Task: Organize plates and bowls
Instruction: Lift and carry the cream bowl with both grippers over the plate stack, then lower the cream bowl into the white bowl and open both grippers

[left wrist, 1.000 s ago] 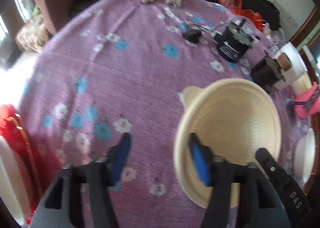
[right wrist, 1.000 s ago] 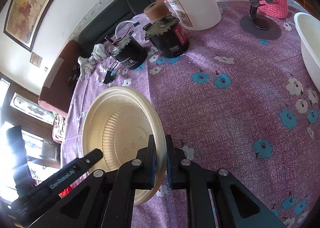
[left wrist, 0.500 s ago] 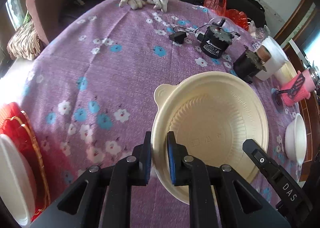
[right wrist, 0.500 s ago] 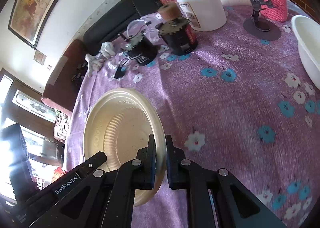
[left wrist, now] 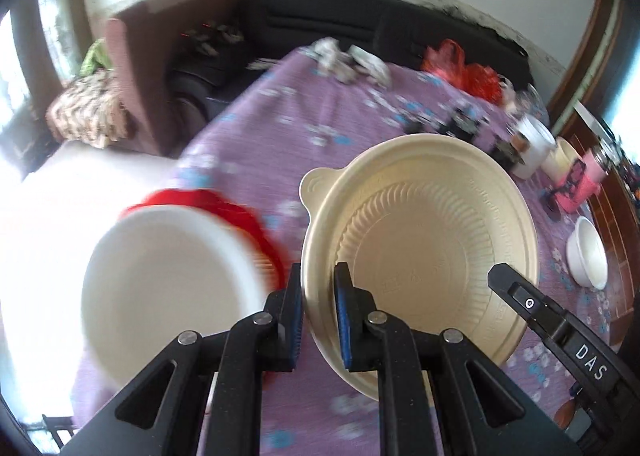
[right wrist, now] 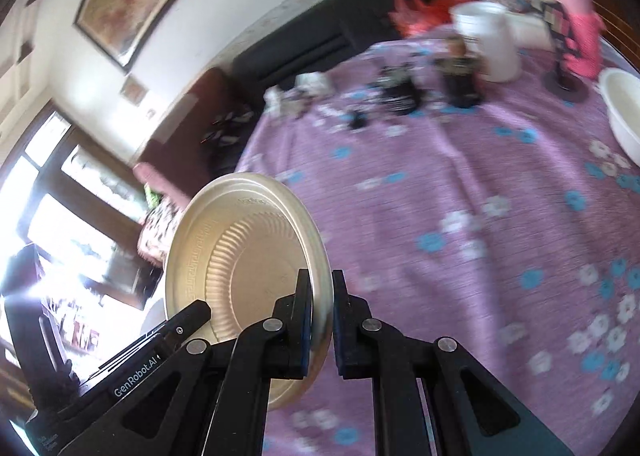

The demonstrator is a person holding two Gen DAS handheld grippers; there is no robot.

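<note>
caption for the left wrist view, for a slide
Left gripper shut on the rim of a beige bowl lifted over the purple floral tablecloth, beside a white bowl.

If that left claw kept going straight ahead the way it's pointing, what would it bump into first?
The left gripper is already clamped on the rim of the beige bowl. Beyond that, its line runs over the purple flowered tablecloth toward the crumpled white gloves at the far edge, though blur and fisheye make depth uncertain.

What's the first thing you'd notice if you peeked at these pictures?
A big tan bowl in the middle, pinched at its rim by both the left gripper and the right gripper, above a purple flowered tablecloth. Next, a white bowl on something red to the left.
</note>
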